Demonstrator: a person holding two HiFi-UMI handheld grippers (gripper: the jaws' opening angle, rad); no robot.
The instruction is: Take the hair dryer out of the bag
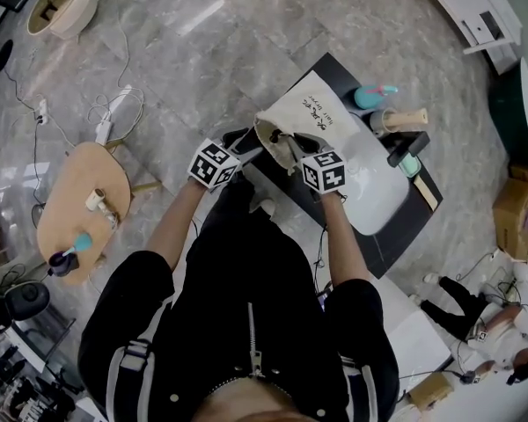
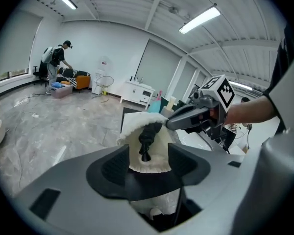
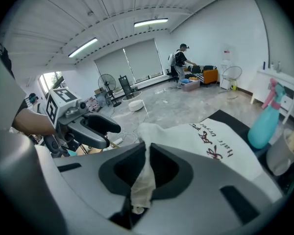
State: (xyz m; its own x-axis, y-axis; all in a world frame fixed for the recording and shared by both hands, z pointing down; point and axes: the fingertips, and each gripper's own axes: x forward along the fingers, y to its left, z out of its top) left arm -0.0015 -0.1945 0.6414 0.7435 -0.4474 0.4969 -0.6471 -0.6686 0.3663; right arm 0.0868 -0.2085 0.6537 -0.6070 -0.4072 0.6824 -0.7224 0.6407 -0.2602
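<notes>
A cream cloth bag (image 1: 306,112) with printed lettering lies on the black table (image 1: 396,244), its mouth toward me. My right gripper (image 1: 292,154) is shut on the bag's rim and holds the mouth up; in the right gripper view a fold of cream cloth (image 3: 143,177) is pinched between the jaws of that gripper (image 3: 146,153). The black hair dryer (image 2: 147,136) shows inside the open mouth of the bag (image 2: 149,151). My left gripper (image 2: 148,154) stands open just in front of that mouth, its jaws wide apart and not touching the dryer. In the head view the left gripper (image 1: 245,150) is level with the bag's mouth.
A white tray (image 1: 383,196) lies on the table beside the bag. Behind the bag stand a teal spray bottle (image 1: 373,96), a tan cylinder (image 1: 403,119) and a black tool (image 1: 407,149). A round wooden side table (image 1: 75,202) stands at the left, with cables on the floor.
</notes>
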